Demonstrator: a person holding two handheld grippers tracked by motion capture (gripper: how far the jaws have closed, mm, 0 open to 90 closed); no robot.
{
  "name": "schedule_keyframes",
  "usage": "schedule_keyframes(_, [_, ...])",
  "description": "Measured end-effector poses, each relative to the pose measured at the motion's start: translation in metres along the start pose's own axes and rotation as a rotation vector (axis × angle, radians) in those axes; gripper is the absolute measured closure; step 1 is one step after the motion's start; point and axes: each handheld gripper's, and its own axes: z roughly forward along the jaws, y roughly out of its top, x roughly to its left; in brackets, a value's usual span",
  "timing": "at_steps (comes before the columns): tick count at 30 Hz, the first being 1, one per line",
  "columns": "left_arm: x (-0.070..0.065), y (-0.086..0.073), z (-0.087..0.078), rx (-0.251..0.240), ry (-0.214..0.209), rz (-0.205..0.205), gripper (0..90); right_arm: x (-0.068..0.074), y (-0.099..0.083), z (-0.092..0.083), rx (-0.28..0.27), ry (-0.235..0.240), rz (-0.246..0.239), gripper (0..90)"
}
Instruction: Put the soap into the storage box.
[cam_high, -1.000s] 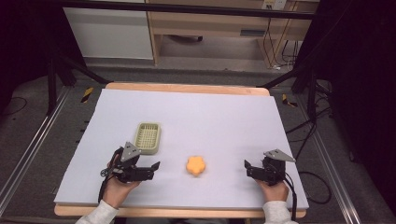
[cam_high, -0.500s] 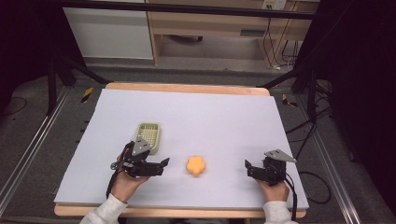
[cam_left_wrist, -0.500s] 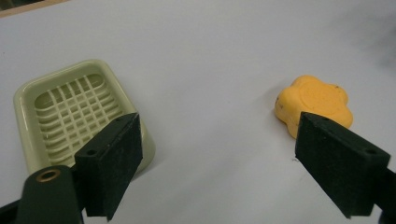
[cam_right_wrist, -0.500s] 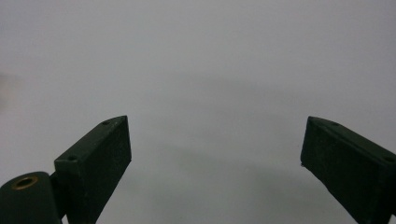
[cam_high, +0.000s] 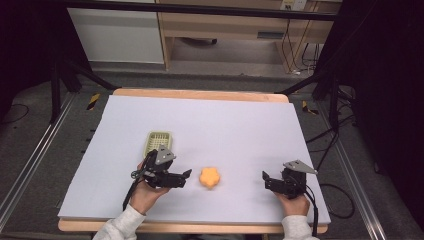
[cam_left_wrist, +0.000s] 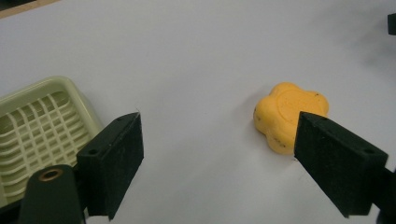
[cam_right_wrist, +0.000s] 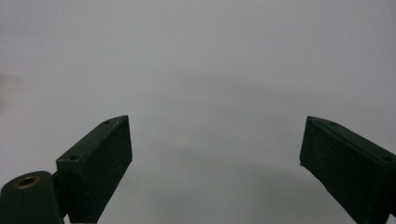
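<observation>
An orange flower-shaped piece (cam_high: 209, 177) lies on the white table sheet (cam_high: 225, 125) near the front middle. My left gripper (cam_high: 186, 175) is just left of it, pointing at it, a short gap away. In the left gripper view the orange piece (cam_left_wrist: 287, 109) lies ahead, partly behind the right-hand jaw. The left gripper (cam_left_wrist: 217, 121) is open; its jaws have just been closing slightly, with nothing between them. My right gripper (cam_high: 266, 180) rests at the front right, open, and in its own view the right gripper (cam_right_wrist: 215, 121) has bare sheet between the jaws.
A pale green slotted basket (cam_high: 159, 142) sits just behind my left hand, and the basket (cam_left_wrist: 37, 126) shows at the left of the left gripper view. The table's wooden edge (cam_high: 200, 94) runs along the back. Dark stands and cables flank the table.
My left gripper has moved to the right, from beside the basket to close by the orange piece. The right gripper has stayed where it was.
</observation>
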Motion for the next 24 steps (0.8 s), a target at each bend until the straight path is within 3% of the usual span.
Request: schedule_keyframes(24, [-0.027, 0.017, 0.027, 0.023, -0.058, 0.05, 17.6, 0.0, 0.0, 0.001, 0.009, 0.013, -0.001, 11.2])
